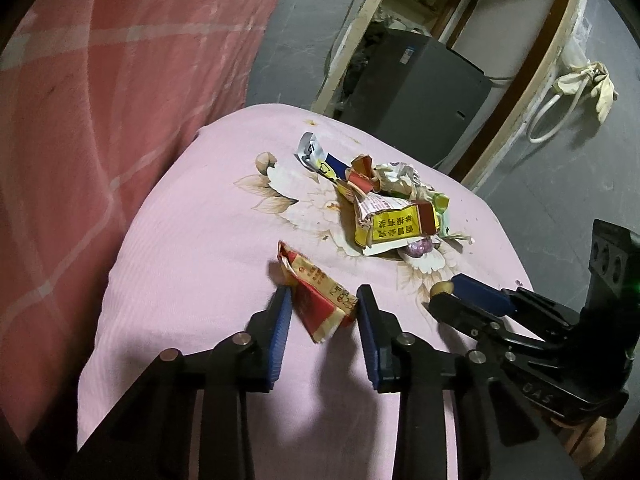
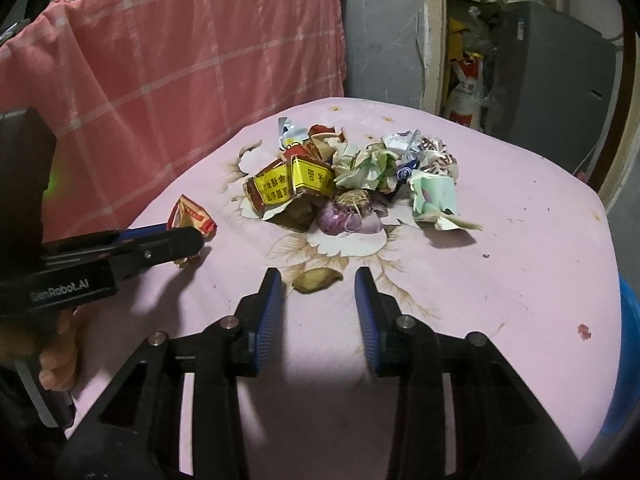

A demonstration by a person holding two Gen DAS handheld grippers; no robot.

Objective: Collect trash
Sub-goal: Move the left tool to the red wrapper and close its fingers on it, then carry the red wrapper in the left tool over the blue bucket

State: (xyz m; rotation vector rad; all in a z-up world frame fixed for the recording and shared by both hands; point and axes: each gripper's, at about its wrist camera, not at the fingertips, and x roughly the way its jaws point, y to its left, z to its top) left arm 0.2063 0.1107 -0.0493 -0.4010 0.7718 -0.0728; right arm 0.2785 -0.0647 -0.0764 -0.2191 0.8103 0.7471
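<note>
A pile of trash (image 1: 384, 204) lies on a pink flowered cloth (image 1: 192, 240): yellow and red torn packets, crumpled paper, a purple onion piece. It also shows in the right wrist view (image 2: 352, 176). My left gripper (image 1: 324, 300) is open, its fingers on either side of a crumpled red and gold wrapper (image 1: 320, 300), which shows in the right wrist view (image 2: 190, 216) too. My right gripper (image 2: 318, 284) is open around a small brown peel (image 2: 316, 278) on the cloth. The right gripper appears in the left wrist view (image 1: 448, 294).
A red checked cloth (image 2: 180, 60) hangs over something behind the table on the left. A dark grey appliance (image 1: 424, 96) stands by a doorway beyond the table. A blue bin rim (image 2: 624, 360) shows at the table's right edge.
</note>
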